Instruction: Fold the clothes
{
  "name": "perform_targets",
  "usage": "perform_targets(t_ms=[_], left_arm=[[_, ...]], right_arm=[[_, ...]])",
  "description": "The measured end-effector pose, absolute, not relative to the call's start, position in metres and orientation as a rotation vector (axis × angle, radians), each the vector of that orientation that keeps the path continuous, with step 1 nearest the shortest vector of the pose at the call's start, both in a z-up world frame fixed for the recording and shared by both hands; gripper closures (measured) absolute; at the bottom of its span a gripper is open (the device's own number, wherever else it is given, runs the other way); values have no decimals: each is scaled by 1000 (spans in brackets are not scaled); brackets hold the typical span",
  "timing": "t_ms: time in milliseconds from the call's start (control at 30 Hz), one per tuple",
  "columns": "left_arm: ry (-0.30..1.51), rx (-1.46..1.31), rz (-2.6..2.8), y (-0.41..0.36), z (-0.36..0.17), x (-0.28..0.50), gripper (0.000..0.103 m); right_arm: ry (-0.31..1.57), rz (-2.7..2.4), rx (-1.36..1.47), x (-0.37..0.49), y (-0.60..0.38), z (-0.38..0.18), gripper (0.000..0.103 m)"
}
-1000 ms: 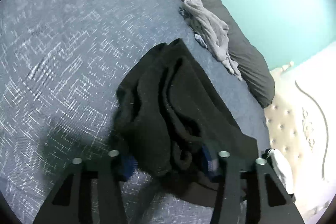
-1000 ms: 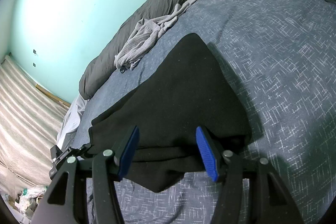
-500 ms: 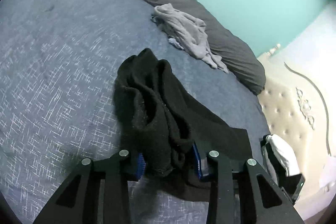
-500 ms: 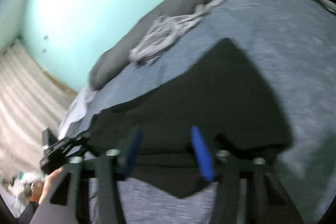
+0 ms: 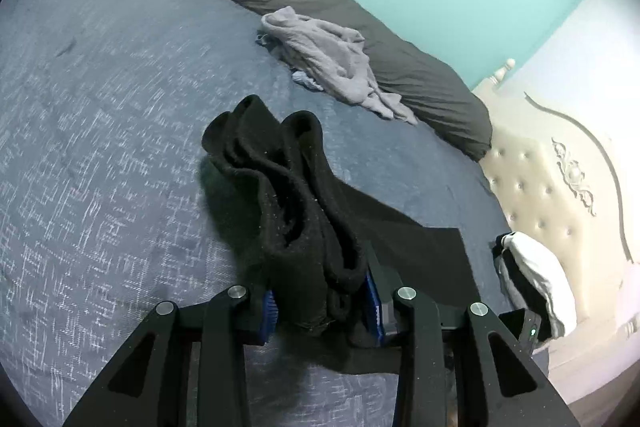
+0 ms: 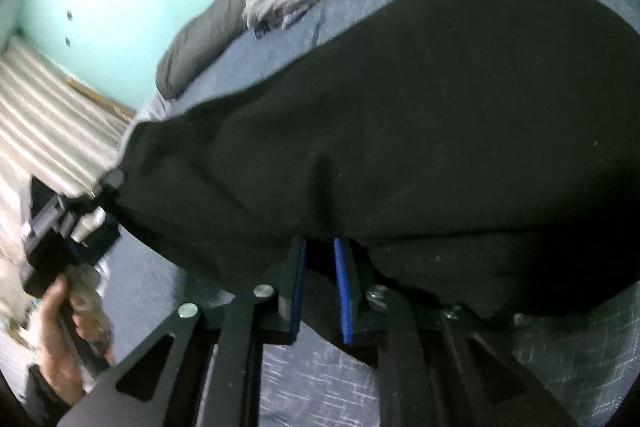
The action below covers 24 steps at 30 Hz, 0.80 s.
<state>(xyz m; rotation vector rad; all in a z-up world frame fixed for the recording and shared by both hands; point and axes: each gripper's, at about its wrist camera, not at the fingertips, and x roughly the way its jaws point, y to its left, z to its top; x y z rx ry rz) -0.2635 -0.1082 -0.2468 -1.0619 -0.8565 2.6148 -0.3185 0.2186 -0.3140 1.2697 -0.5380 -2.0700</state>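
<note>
A black garment lies bunched in thick folds on the blue-grey bed. My left gripper is shut on its near folded edge, the blue pads pressing a thick wad of cloth. In the right wrist view the same black garment is lifted and fills most of the frame. My right gripper is shut on its near edge, blue pads close together with cloth draped over them. The left gripper and the hand holding it show at the far left of that view.
A crumpled grey garment lies near a long dark grey bolster by the teal wall. A cream tufted headboard stands at the right. A black-and-white folded pile sits by the headboard.
Both grippers have closed on the black garment. The right gripper has lifted its edge, so the cloth now fills its view. The left view has pulled back and tilted up.
</note>
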Motion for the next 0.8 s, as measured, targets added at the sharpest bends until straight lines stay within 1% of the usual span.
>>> perform_targets(t_ms=[67, 233, 333, 433, 467, 567, 800], left_arm=[[-847, -1051, 2617, -105, -243, -264, 66], [-814, -1047, 2625, -99, -236, -265, 66], [-792, -1042, 2624, -93, -233, -264, 66], [-762, -1044, 2619, -87, -229, -263, 66], [-749, -1047, 2615, -85, -228, -263, 66], [-713, -1045, 2614, -79, -221, -264, 67], [-635, -1013, 2612, -57, -198, -266, 67]], right_arm=[[-547, -2088, 1228, -318, 222, -304, 89], [-491, -2147, 1100, -313, 217, -278, 89], [-483, -2137, 1132, -324, 209, -291, 89], [-489, -2080, 1265, -338, 197, -317, 89], [-485, -2072, 1281, -337, 198, -321, 92], [-477, -2048, 1326, -335, 202, -323, 93], [-622, -2162, 1183, -322, 269, -279, 92]])
